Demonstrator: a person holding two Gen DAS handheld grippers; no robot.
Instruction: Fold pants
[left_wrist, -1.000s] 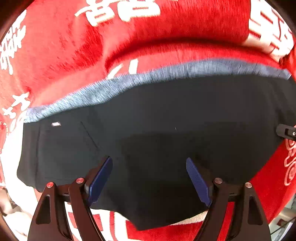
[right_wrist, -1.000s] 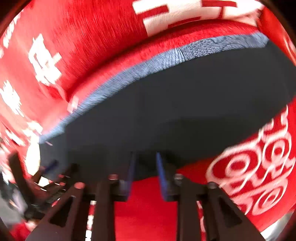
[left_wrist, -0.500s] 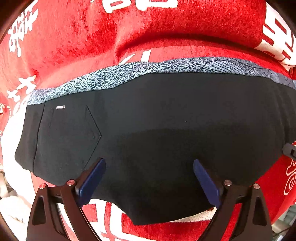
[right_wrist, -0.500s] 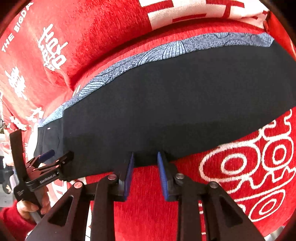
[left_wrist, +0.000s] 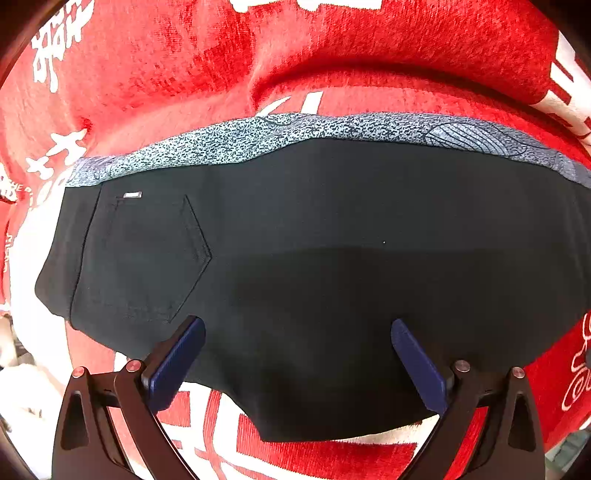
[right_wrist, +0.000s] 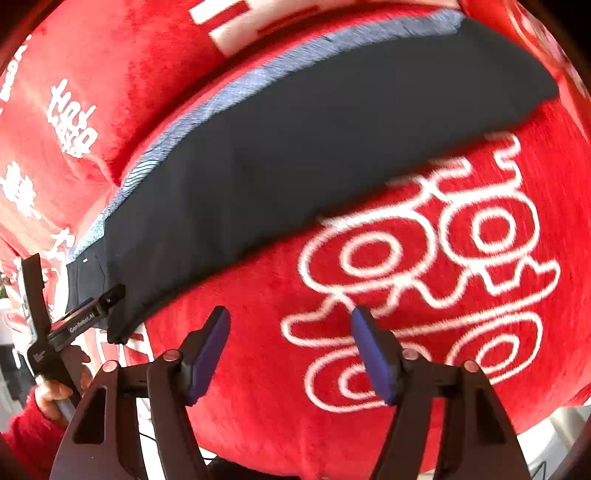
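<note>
The right gripper (right_wrist: 290, 326) has just released the black pants (right_wrist: 314, 147), fingers now apart; left gripper (left_wrist: 295, 332) stays spread above the pants, so this fold looks done.

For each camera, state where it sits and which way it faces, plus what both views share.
Left wrist: sits on the left gripper, looking forward over the black pants on the red blanket; its open blue pads show.
Right wrist: sits on the right gripper, jaws open over red blanket beside the pants' near edge; the left gripper and holding hand show at left.
Shared: the pants, their patterned grey layer, and the blanket.
</note>
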